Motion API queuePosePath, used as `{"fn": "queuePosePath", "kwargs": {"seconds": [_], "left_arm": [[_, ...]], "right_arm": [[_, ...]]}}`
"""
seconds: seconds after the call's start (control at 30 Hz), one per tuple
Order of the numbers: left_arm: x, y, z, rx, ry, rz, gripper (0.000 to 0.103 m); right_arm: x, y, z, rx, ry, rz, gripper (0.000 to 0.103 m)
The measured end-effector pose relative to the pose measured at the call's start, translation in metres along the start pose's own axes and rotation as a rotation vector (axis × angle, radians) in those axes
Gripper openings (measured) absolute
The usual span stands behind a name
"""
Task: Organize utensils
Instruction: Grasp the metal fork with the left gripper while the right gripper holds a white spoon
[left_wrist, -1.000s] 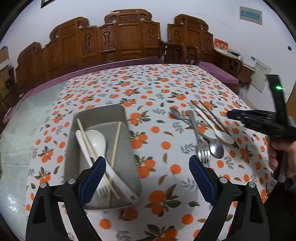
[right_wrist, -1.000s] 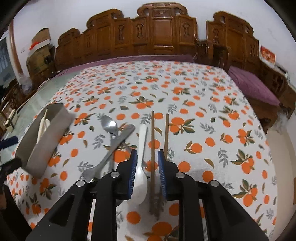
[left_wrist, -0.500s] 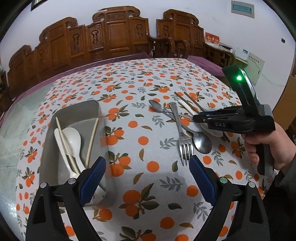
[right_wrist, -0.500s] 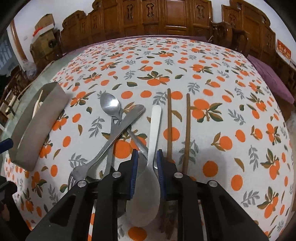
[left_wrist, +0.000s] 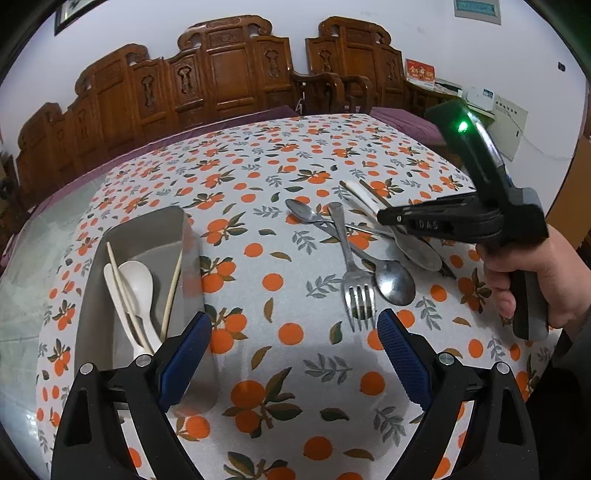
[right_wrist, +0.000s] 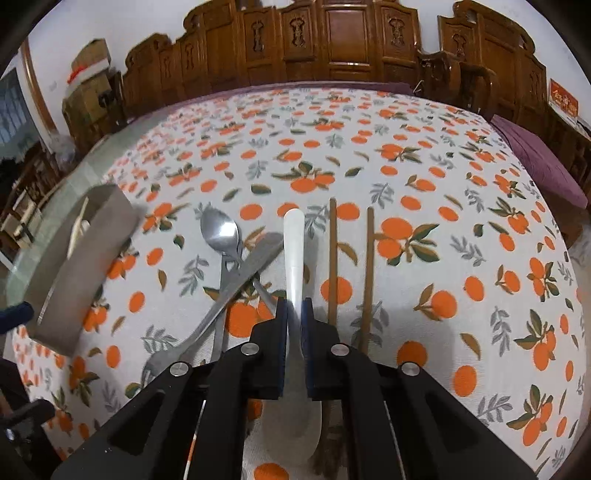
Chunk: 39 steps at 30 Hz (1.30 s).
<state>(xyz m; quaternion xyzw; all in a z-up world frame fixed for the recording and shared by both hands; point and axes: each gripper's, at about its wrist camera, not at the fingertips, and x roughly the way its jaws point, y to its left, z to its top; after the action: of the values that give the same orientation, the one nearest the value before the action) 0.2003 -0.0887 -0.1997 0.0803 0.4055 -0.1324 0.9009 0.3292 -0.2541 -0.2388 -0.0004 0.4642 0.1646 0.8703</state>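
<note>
1. My right gripper (right_wrist: 294, 314) has its jaws clamped on the white spoon (right_wrist: 294, 251), beside the brown chopsticks (right_wrist: 332, 258) mid-bench.
2. My left gripper (left_wrist: 291, 354) hangs wide open beside the grey tray (left_wrist: 147, 232).

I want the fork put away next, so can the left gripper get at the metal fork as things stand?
Probably yes: the left gripper is open and the fork tines lie bare just ahead. Its handle crosses a metal spoon.
</note>
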Motion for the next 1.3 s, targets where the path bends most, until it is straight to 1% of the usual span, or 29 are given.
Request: {"fn": "queuePosePath", "kwargs": {"seconds": [0.17,0.3,0.43,0.5,0.53,0.7,0.83,0.87,0.9,0.97,1.03,1.1,1.3], "left_arm": [[0.008,-0.008,0.011,0.011,0.013,-0.010,0.088],[0.026,-0.017,0.021,0.015,0.047,-0.027,0.087],[0.048,-0.026,0.027,0.004,0.091,-0.055,0.082],[0.057,-0.029,0.028,0.001,0.109,-0.064,0.077],[0.062,-0.032,0.028,0.002,0.119,-0.066,0.076],[0.083,-0.041,0.026,0.016,0.165,-0.059,0.056],[0.088,-0.043,0.027,0.016,0.167,-0.057,0.053],[0.089,-0.043,0.028,0.015,0.166,-0.056,0.050],[0.089,-0.043,0.029,0.016,0.171,-0.056,0.039],[0.092,-0.043,0.029,0.014,0.188,-0.066,0.030],[0.094,-0.041,0.028,0.010,0.196,-0.068,0.029],[0.095,-0.038,0.027,0.000,0.203,-0.077,0.025],[0.086,-0.033,0.024,0.002,0.185,-0.073,0.024]], "right_arm": [[-0.015,-0.015,0.002,0.046,-0.042,0.036,0.009],[-0.022,-0.027,0.001,0.075,-0.058,0.051,0.009],[-0.027,-0.037,0.000,0.106,-0.075,0.063,0.009],[-0.030,-0.041,0.000,0.120,-0.083,0.072,0.009],[-0.031,-0.042,0.000,0.124,-0.086,0.076,0.009],[-0.033,-0.042,0.001,0.128,-0.095,0.094,0.009],[-0.033,-0.039,0.002,0.123,-0.094,0.102,0.009],[-0.032,-0.038,0.002,0.121,-0.093,0.103,0.009],[-0.032,-0.038,0.002,0.119,-0.092,0.103,0.009],[-0.032,-0.036,0.002,0.115,-0.090,0.104,0.009],[-0.031,-0.035,0.001,0.112,-0.087,0.104,0.009],[-0.031,-0.034,0.001,0.111,-0.086,0.104,0.009],[-0.030,-0.033,0.000,0.107,-0.082,0.102,0.009]]}}
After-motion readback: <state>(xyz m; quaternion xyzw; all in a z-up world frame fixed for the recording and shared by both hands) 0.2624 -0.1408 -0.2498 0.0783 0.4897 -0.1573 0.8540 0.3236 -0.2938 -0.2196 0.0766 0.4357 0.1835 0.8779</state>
